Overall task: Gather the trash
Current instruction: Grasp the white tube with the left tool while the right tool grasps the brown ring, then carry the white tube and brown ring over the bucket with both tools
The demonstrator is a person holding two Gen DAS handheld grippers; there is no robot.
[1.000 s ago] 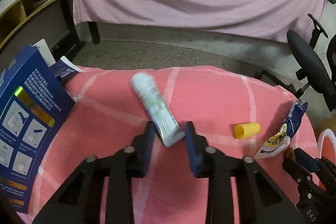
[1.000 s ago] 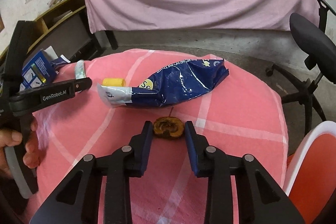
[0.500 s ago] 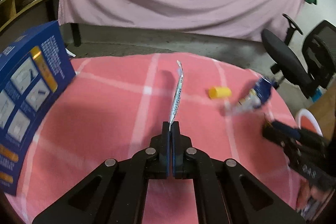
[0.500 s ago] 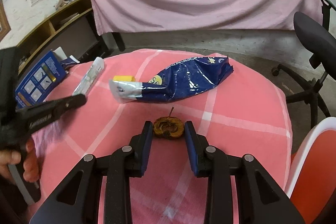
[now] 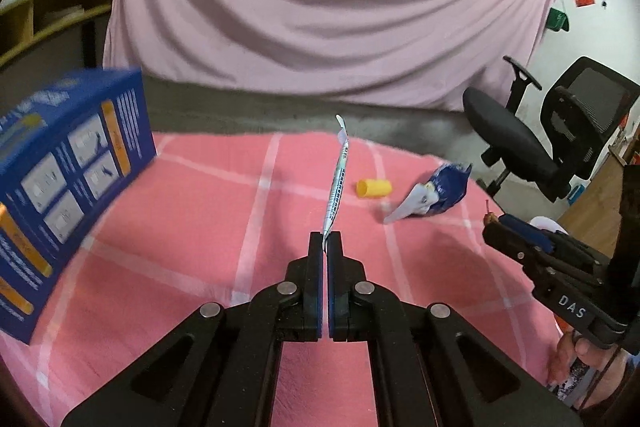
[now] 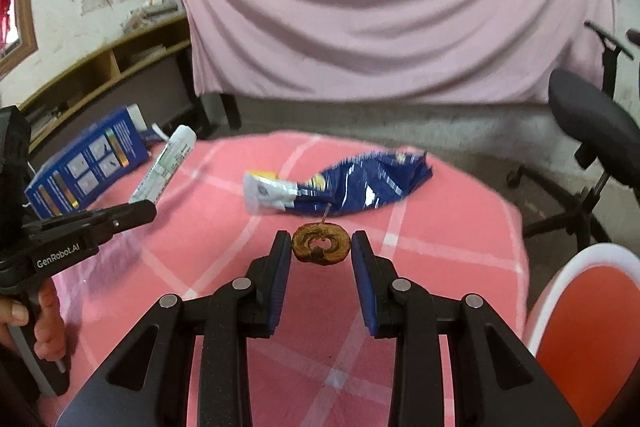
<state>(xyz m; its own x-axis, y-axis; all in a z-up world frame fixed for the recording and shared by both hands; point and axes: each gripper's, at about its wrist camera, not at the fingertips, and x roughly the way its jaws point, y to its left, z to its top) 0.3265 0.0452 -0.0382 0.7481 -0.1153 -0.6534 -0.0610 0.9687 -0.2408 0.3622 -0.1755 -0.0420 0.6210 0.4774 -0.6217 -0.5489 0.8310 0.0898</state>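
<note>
My left gripper [image 5: 325, 241] is shut on the flat end of a white squeezed tube [image 5: 337, 183] and holds it edge-on above the pink checked tablecloth [image 5: 200, 219]. The tube also shows in the right wrist view [image 6: 166, 163], with the left gripper [image 6: 142, 211] below it. My right gripper [image 6: 320, 247] is shut on a brown dried apple core [image 6: 322, 247], lifted off the cloth. A blue crumpled snack bag [image 6: 352, 183] and a yellow cap [image 5: 374, 187] lie on the table. The bag also shows in the left wrist view [image 5: 436, 193].
A blue carton [image 5: 60, 179] stands at the table's left edge, also in the right wrist view [image 6: 86, 163]. A white bin with an orange inside [image 6: 588, 319] stands right of the table. A black office chair [image 5: 532, 139] and a pink drape [image 5: 320, 7] stand behind.
My left gripper closed on the tube, turned it on edge and lifted it. My right gripper raised the apple core off the cloth.
</note>
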